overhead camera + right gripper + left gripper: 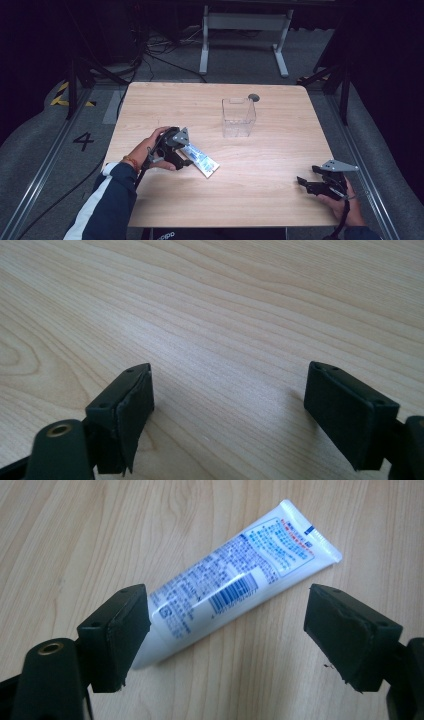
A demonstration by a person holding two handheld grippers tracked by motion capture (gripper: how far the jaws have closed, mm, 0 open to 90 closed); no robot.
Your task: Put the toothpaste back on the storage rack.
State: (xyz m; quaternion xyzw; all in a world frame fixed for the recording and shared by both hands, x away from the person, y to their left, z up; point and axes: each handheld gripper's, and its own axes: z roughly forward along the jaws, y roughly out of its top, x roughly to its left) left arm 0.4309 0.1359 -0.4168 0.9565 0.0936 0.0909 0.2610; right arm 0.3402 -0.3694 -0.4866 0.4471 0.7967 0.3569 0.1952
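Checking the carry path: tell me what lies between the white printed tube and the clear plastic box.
Only bare wooden tabletop, in the high view, between the white printed tube and the clear plastic box.

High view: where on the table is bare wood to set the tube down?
Bare wood lies between the clear container and the right gripper, along the table's far-left stretch, and on the near edge between both hands. It is crowded only at the left gripper, over the tube.

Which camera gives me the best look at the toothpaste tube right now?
The left gripper view: the tube lies flat on the table, label and barcode readable, between open jaws. In the high view it is small, partly under the left hand-held gripper.
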